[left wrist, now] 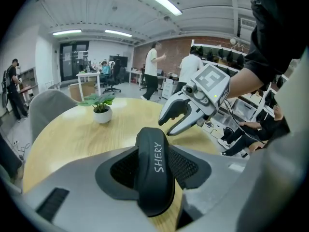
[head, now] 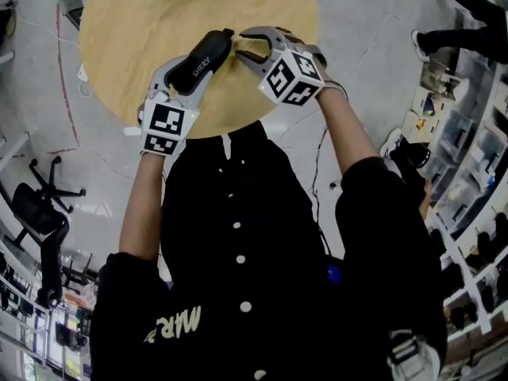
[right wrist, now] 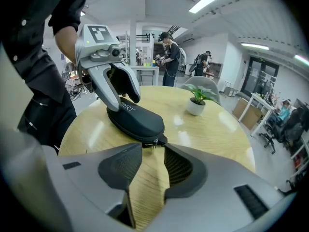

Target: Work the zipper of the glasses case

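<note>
The work is at the catching-the-pull stage. The glasses case (right wrist: 137, 120) lies on the round tabletop (right wrist: 212, 134), on the half nearer the person. The left tool (right wrist: 124, 102) comes down over its far end, with both pads pressed against its sides to steady it. The right tool (right wrist: 148, 153) points at the near end with its jaws apart and holds nothing. The small zipper pull (right wrist: 153, 142) sits just at its tips, not yet pinched.

Next, the right tool probably needs to ease forward a little so the pull lies between the pads. It can then close on the pull and draw it along the seam while the left tool keeps the case from sliding.

A potted plant (right wrist: 197, 103) stands well apart on the far side. People and desks are in the room behind. Nothing lies between the right tool and the pull. The left tool's own grip straddles the case, though, and may block the slider when it gets that far.
</note>
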{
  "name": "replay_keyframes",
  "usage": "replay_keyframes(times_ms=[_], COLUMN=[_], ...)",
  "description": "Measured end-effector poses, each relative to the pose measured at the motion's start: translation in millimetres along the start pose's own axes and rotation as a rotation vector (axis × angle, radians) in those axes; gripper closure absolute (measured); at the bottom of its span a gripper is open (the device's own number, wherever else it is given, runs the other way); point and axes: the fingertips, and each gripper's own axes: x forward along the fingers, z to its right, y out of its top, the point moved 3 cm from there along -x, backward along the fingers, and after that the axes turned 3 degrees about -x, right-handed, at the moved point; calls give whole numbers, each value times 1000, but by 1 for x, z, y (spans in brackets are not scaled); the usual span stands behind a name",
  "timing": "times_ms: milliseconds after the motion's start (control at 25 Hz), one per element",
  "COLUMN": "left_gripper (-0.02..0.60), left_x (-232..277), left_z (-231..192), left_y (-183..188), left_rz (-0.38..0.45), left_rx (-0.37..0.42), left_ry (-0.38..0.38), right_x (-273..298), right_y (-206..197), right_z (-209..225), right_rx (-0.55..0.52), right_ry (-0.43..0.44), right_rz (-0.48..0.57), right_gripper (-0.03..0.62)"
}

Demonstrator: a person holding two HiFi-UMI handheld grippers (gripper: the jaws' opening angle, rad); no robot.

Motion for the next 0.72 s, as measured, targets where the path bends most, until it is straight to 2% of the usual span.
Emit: replay_keyframes(times_ms=[440, 720], left_gripper=[391, 391], left_x=[4, 5], left_z=[-2, -1], left_y=[-3, -2], left_rz=[-30, -40], left_rx=[0, 8], left_ry=[-11, -31], right_x=[17, 23], right_y=[2, -2], right_z=[6, 4], right_rx=[-122, -261], right_ry=[49, 102], right_rz=[-54, -104], right_gripper=[487, 520])
